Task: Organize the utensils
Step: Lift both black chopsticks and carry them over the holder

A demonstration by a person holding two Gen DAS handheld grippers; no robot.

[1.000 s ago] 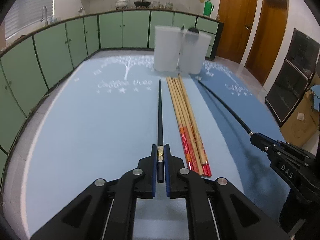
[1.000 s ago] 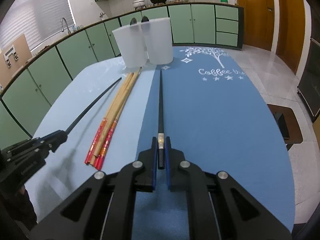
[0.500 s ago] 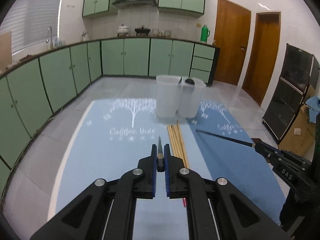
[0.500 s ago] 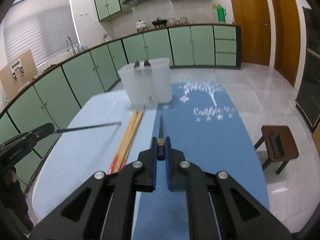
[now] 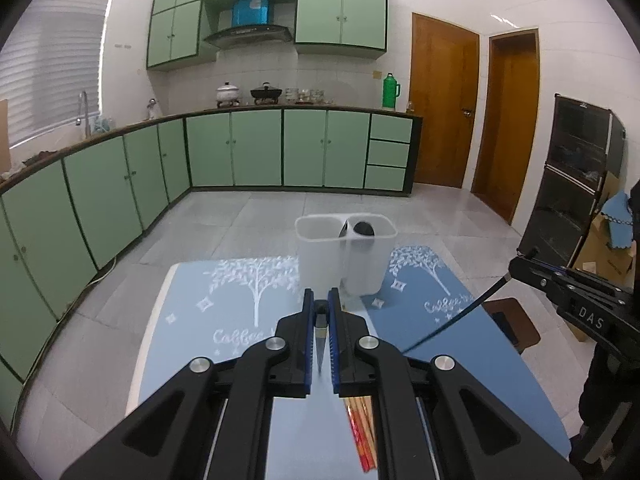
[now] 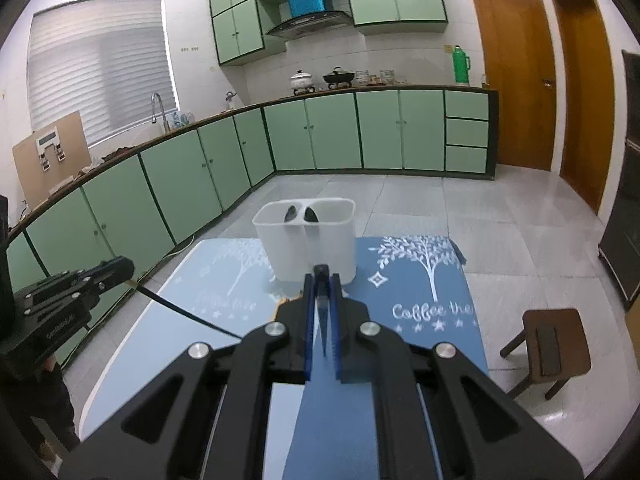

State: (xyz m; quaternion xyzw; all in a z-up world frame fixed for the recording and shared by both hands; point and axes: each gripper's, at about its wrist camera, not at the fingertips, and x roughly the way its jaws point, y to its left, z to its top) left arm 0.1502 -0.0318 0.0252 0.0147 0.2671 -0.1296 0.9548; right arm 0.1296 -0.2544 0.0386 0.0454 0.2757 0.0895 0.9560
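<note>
My left gripper [image 5: 320, 296] is shut on a black chopstick [image 5: 320, 340], held by its thick end with the thin tip slanting down toward the camera. My right gripper [image 6: 321, 278] is shut on a second black chopstick [image 6: 323, 320] in the same way. Each gripper shows in the other's view: the right gripper [image 5: 560, 284] with its chopstick [image 5: 452, 330], the left gripper [image 6: 80, 284] with its chopstick [image 6: 188, 314]. Both hang above the table, short of the white two-compartment holder [image 5: 320, 256] [image 6: 288, 248]. Dark spoon heads [image 6: 310, 216] stick out of it. Wooden chopsticks [image 5: 360, 432] lie on the table below.
The table carries a light blue mat [image 5: 192, 320] and a darker blue mat [image 6: 420, 280] printed with white trees. A brown stool [image 6: 552, 344] stands right of the table. Green kitchen cabinets line the far wall and the left side.
Both grippers have risen well above the table, each lifting its black chopstick off the mat. The chopsticks, flat at first, now slant down from the jaws. The holder now appears lower in view.
</note>
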